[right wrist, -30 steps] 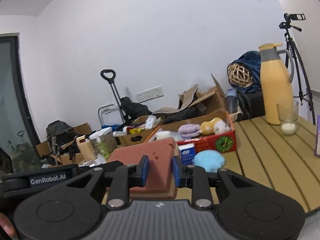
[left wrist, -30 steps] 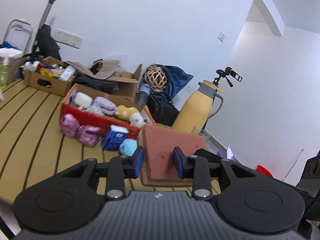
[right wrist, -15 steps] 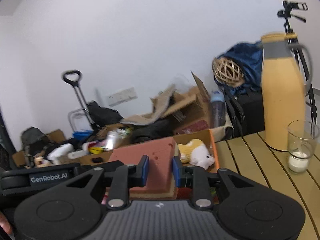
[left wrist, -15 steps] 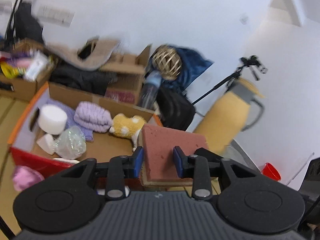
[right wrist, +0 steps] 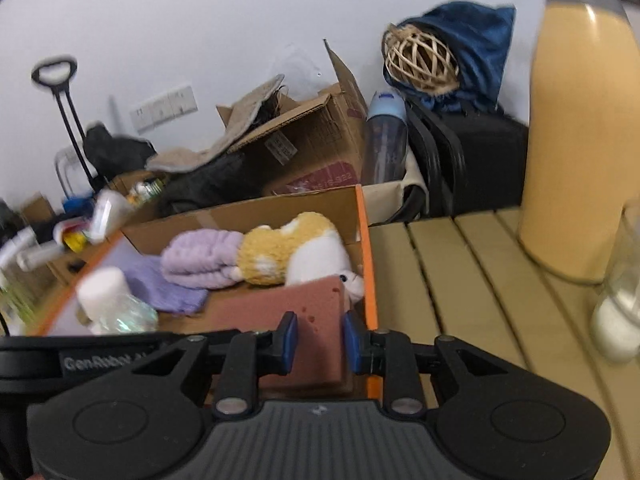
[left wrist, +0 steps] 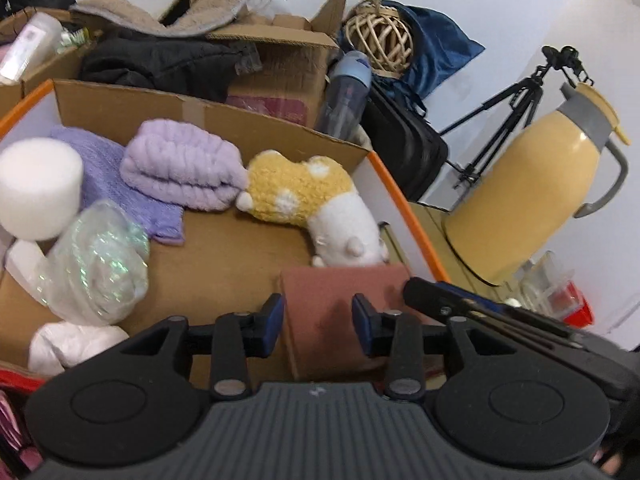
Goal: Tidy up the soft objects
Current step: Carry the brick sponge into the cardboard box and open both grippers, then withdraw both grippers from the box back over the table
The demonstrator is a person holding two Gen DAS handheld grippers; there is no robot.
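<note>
A red-brown sponge block [left wrist: 320, 300] lies low inside the orange-rimmed cardboard box [left wrist: 404, 200], at its near right corner. My left gripper [left wrist: 318, 320] straddles the sponge; its jaws are opening and the pads stand just off it. My right gripper [right wrist: 318, 336] is shut on the same sponge [right wrist: 316, 320] from the box's right side [right wrist: 366, 260]. Just beyond the sponge lies a yellow-and-white plush toy [left wrist: 304, 196]. Further left are a folded purple towel [left wrist: 180, 168], a white foam cylinder [left wrist: 36, 188] and a crinkly plastic bag [left wrist: 96, 260].
A yellow thermos jug [left wrist: 536, 200] and a glass holding a candle [right wrist: 620, 320] stand on the slatted wooden table [right wrist: 460, 280] to the right of the box. Behind the box are open cartons [left wrist: 280, 64], a water bottle [left wrist: 348, 92] and dark bags.
Both grippers carried the sponge forward and down, from in front of the box to inside it. The left jaws have spread wider than before.
</note>
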